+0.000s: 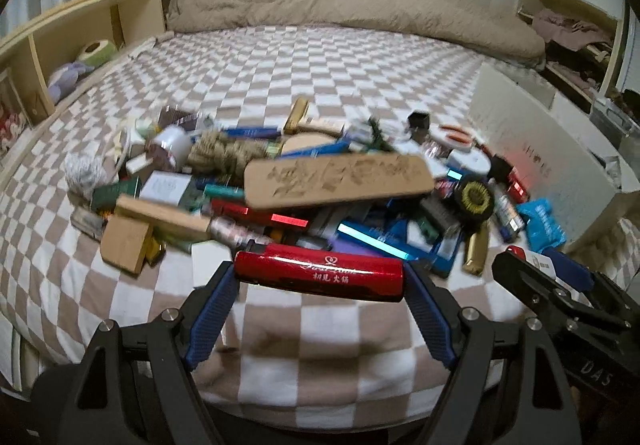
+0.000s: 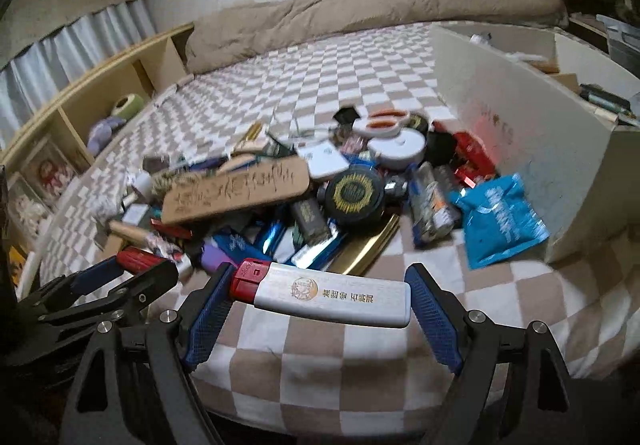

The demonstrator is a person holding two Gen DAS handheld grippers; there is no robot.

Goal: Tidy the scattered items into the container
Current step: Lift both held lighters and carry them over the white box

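My left gripper [image 1: 320, 277] is shut on a red lighter [image 1: 320, 272], held lengthwise between its blue pads above the checked bed. A white lighter with a red cap [image 2: 324, 295] lies end to end in my right gripper [image 2: 320, 299], which is shut on it. Beyond both lies a heap of scattered items [image 1: 288, 189] with a long tan wooden plaque [image 1: 338, 177] on top. The white box container [image 2: 520, 129] stands to the right of the heap. Each gripper shows in the other's view: the right gripper [image 1: 556, 269] at the right, the left gripper [image 2: 132, 269] at the left.
A checked beige and white bedspread [image 1: 280, 77] covers the bed, with a rolled tan duvet [image 1: 340, 9] at the far end. Wooden shelving [image 1: 80, 29] runs along the left. A blue packet [image 2: 500, 221] lies against the box wall.
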